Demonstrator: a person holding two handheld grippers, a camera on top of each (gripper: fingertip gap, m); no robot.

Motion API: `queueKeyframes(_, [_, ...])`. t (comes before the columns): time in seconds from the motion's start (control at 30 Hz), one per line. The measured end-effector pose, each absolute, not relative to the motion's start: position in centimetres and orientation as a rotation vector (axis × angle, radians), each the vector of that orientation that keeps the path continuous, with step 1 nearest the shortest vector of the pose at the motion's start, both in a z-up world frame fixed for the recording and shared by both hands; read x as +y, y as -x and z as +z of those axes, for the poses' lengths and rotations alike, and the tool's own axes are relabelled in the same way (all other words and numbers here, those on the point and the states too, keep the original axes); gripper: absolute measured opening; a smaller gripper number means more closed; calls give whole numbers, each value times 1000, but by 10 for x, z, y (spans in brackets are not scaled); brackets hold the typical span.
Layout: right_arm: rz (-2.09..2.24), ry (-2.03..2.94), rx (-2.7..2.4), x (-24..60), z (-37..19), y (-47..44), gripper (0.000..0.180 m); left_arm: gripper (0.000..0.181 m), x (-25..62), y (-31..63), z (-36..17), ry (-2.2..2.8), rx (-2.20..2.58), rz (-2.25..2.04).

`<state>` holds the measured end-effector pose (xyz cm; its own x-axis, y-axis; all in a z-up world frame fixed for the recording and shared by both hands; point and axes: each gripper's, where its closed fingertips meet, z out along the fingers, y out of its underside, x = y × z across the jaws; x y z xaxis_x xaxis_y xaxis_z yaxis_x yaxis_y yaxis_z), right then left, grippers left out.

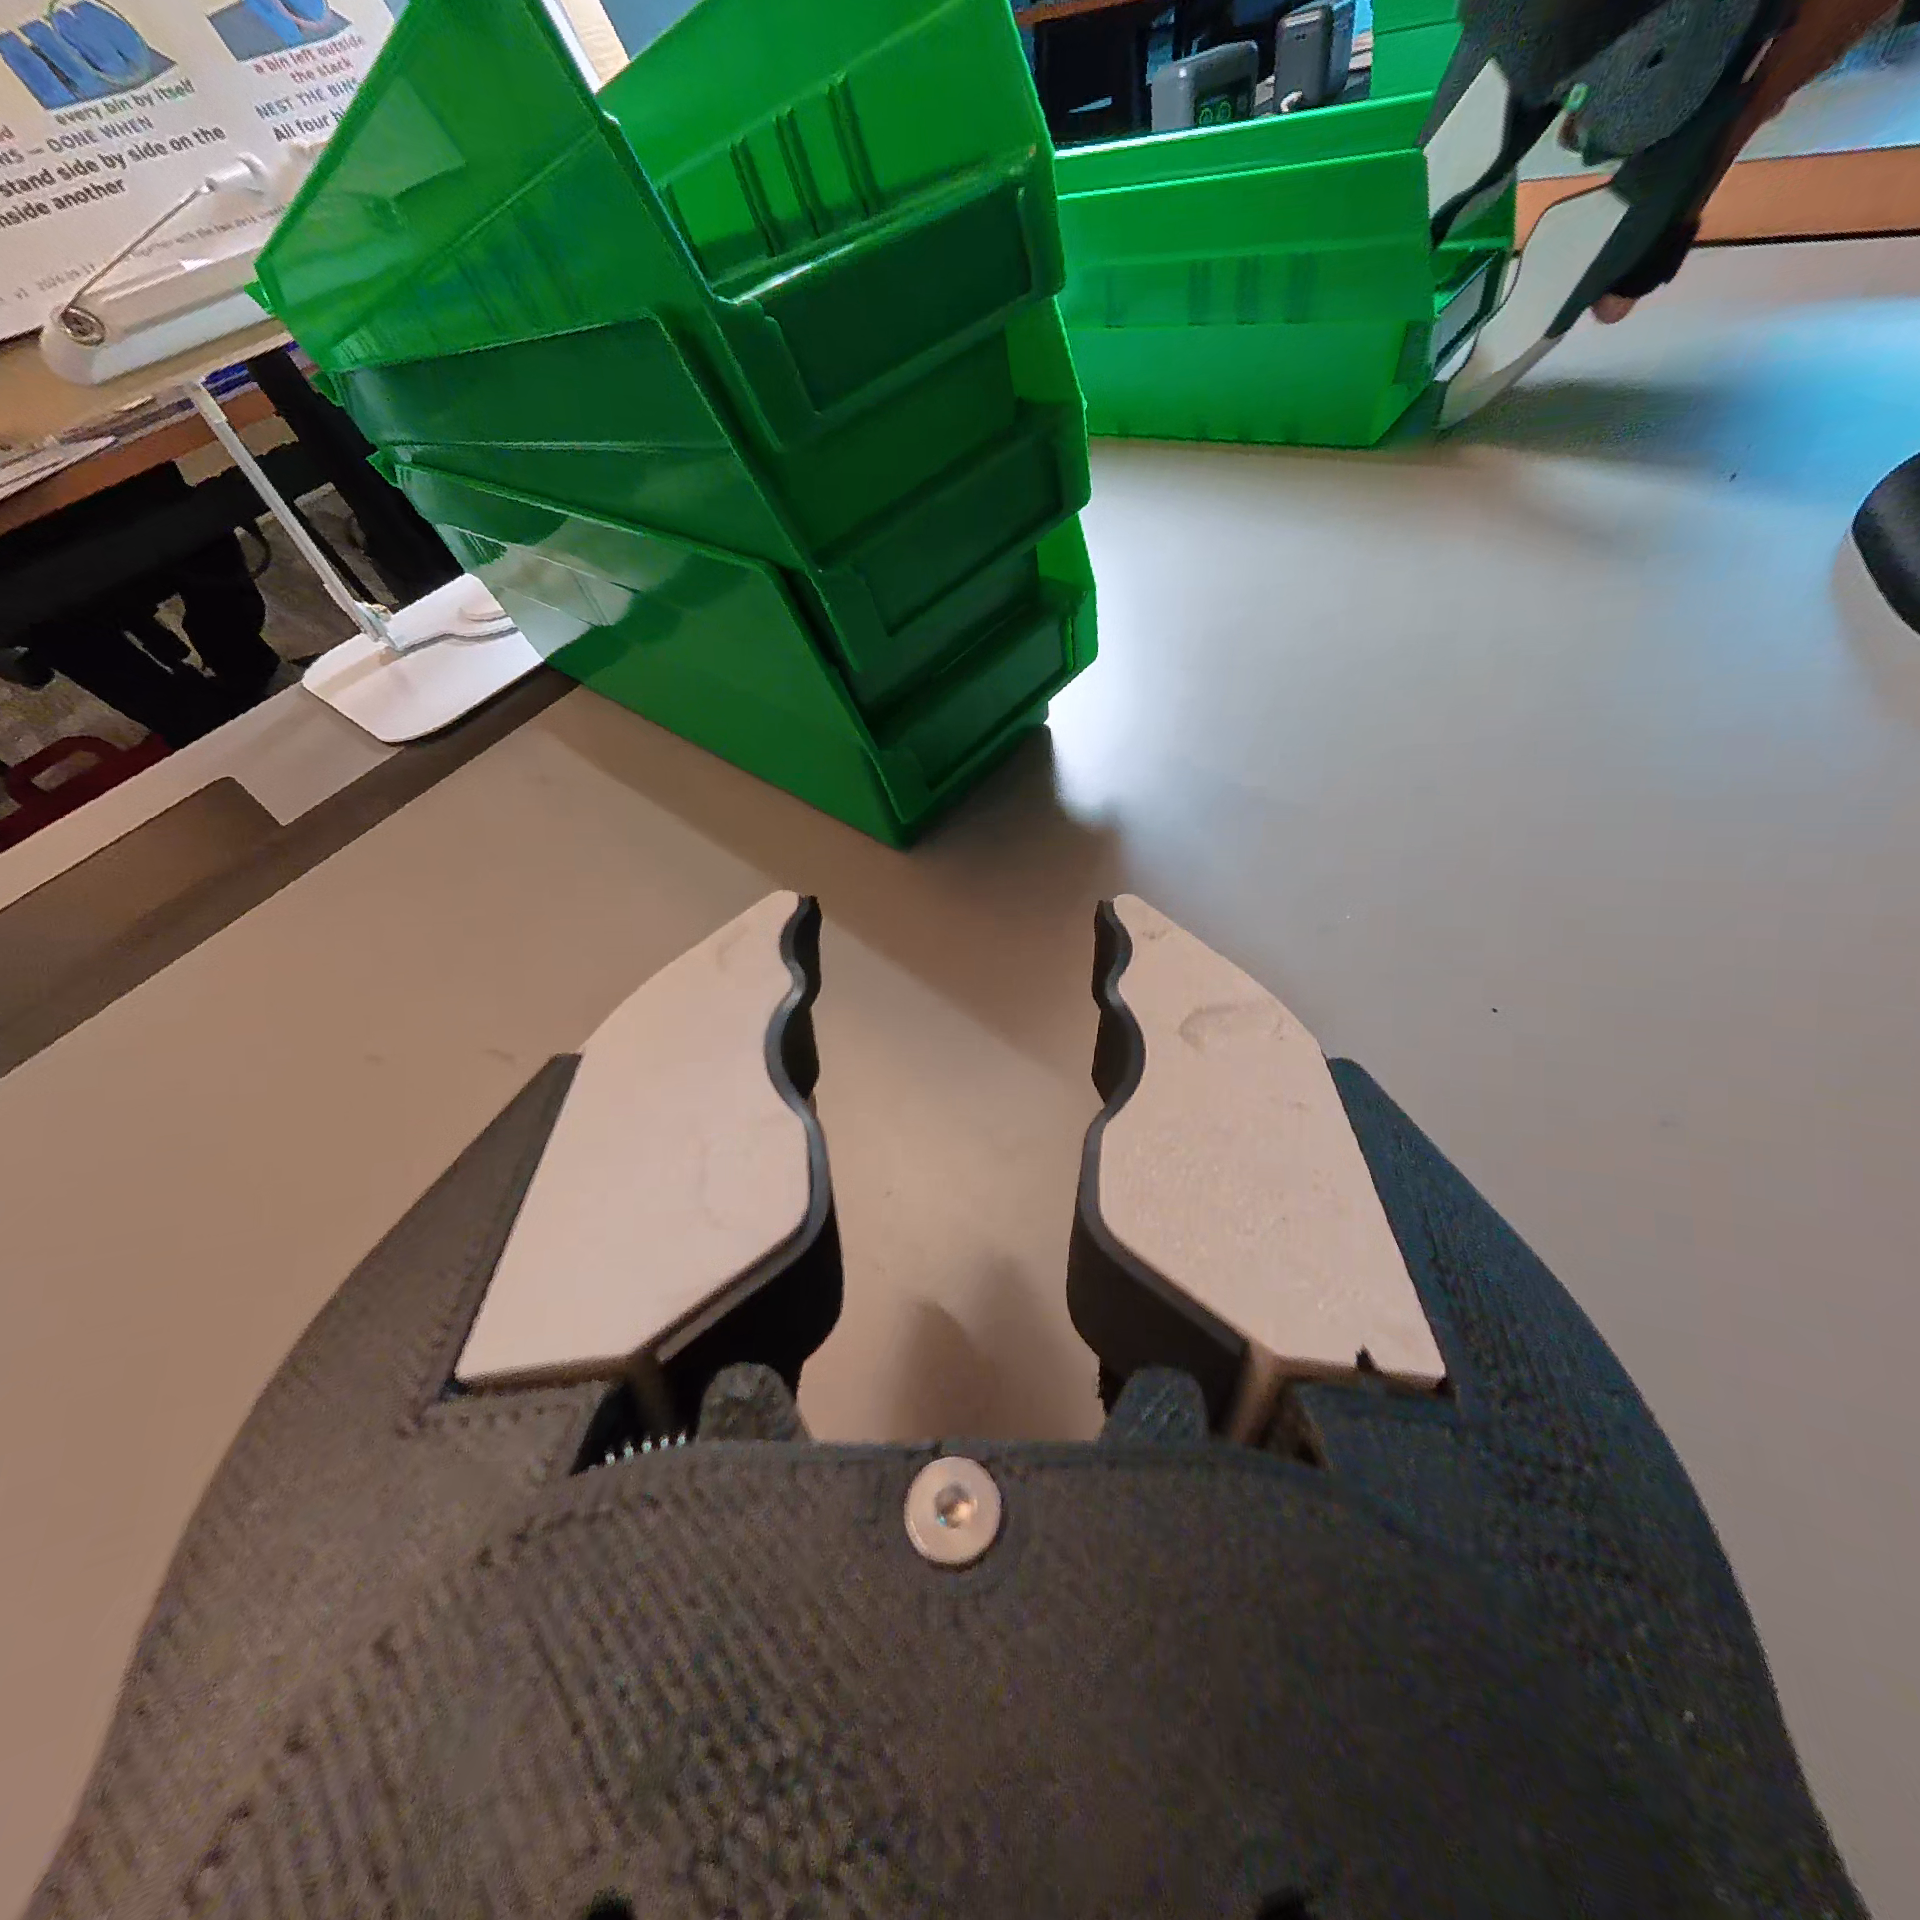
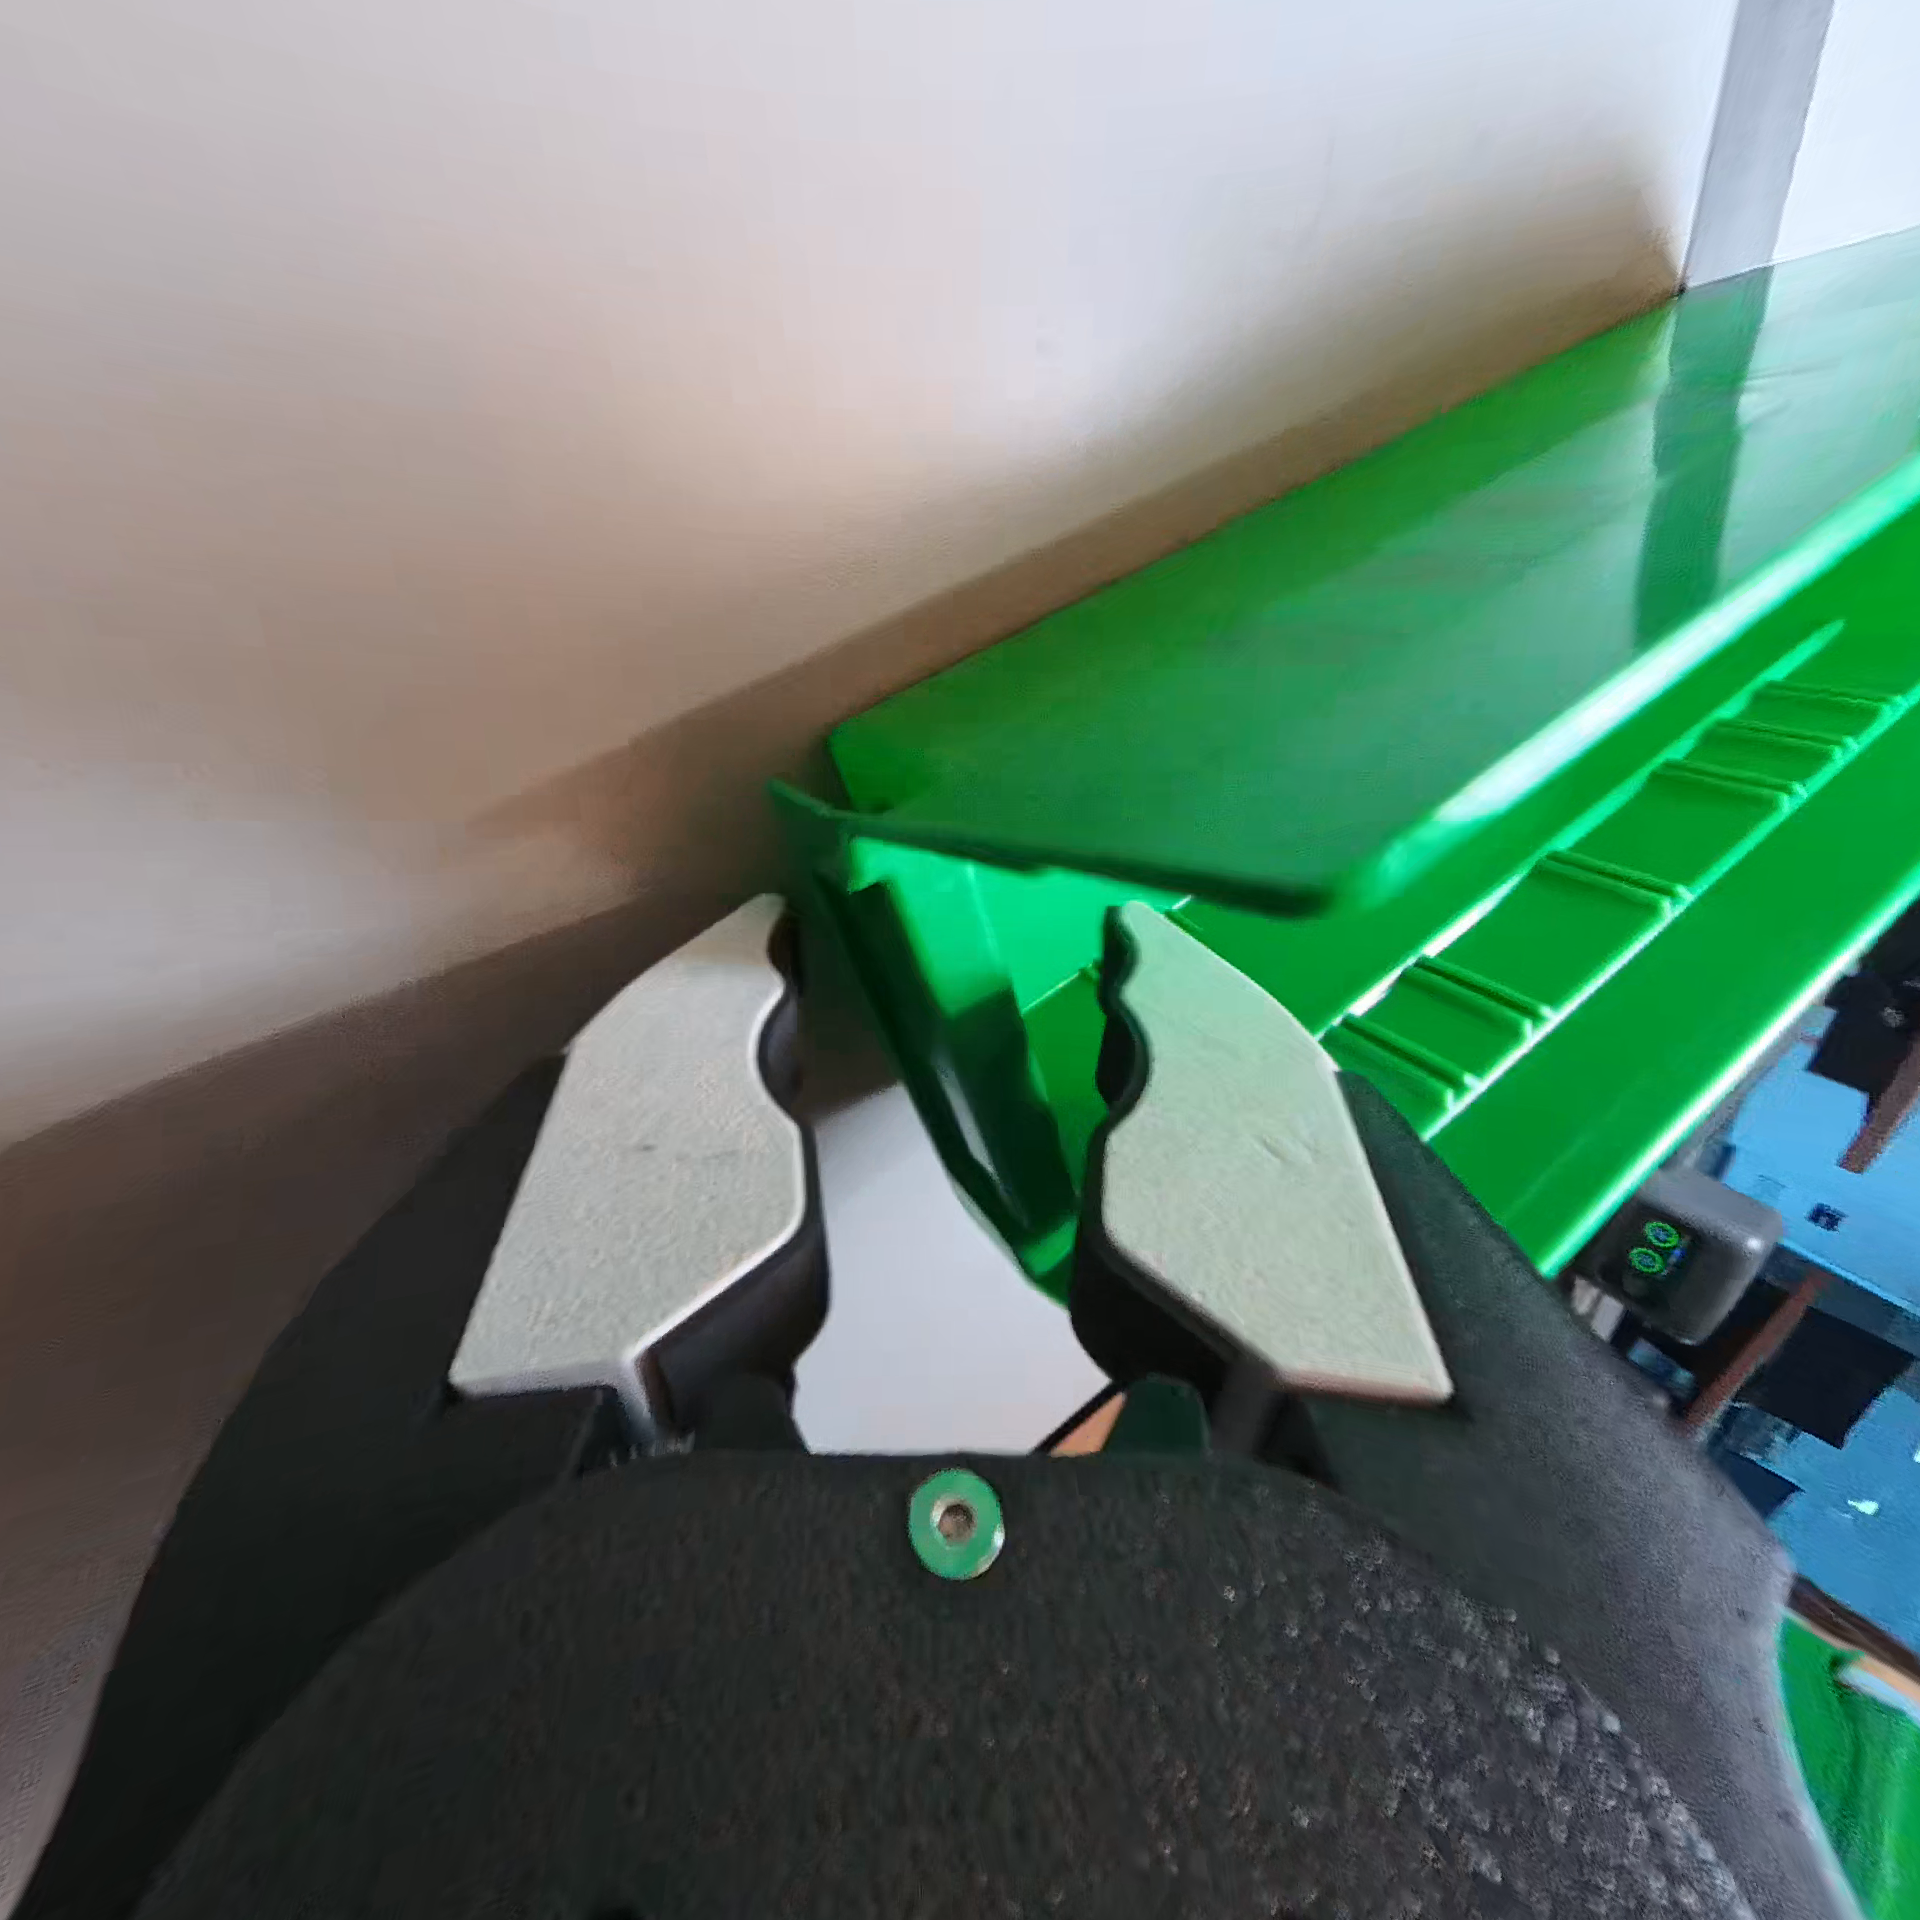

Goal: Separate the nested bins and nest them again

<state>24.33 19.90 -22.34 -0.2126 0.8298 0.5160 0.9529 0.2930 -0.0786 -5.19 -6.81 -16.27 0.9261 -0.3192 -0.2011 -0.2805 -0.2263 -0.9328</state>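
Left wrist view: three nested green bins (image 1: 748,499) stand on the grey desk (image 1: 1403,748), a single green bin (image 1: 1247,301) behind. Left hand-held gripper (image 1: 956,925) hovers open, empty. Right hand-held gripper (image 2: 951,935), jaws apart, straddles that bin's corner (contact unclear). A printed instruction sheet (image 1: 135,114) stands left.

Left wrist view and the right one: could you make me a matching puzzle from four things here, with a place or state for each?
Things:
1. left gripper
2. right gripper
3. bin stack
4. stand

Places or states:
A. white, left of the stack
B. open over bare table
C. open around the lone bin's end
D. green, nested

Pairs: 1-B, 2-C, 3-D, 4-A.
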Motion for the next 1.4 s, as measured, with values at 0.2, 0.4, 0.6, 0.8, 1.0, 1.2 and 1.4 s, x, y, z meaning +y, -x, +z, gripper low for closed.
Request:
queueKeyframes(0.2, [-341, 1449, -2169, 184, -215, -225, 29, 50, -69, 54, -159, 1811, 434, -48])
queueKeyframes(0.4, [-224, 1446, -2111, 138, -148, -188, 28, 49, -67, 52, -161, 1818, 438, -61])
queueKeyframes(0.6, [-177, 1289, -2062, 100, -55, -138, 28, 49, -69, 51, -158, 1804, 444, -48])
queueKeyframes(0.8, [-135, 1103, -2092, 62, 12, -66, 28, 49, -69, 52, -157, 1801, 437, -52])
queueKeyframes(1.0, [-140, 1039, -2170, 44, 5, 1, 28, 48, -71, 54, -156, 1792, 432, -48])
queueKeyframes(1.2, [-160, 1087, -2238, 49, -37, 31, 28, 48, -71, 54, -155, 1785, 437, -50])
queueKeyframes(1.4, [-183, 1093, -2253, 60, -73, 42, 32, 48, -71, 54, -155, 1787, 436, -48])
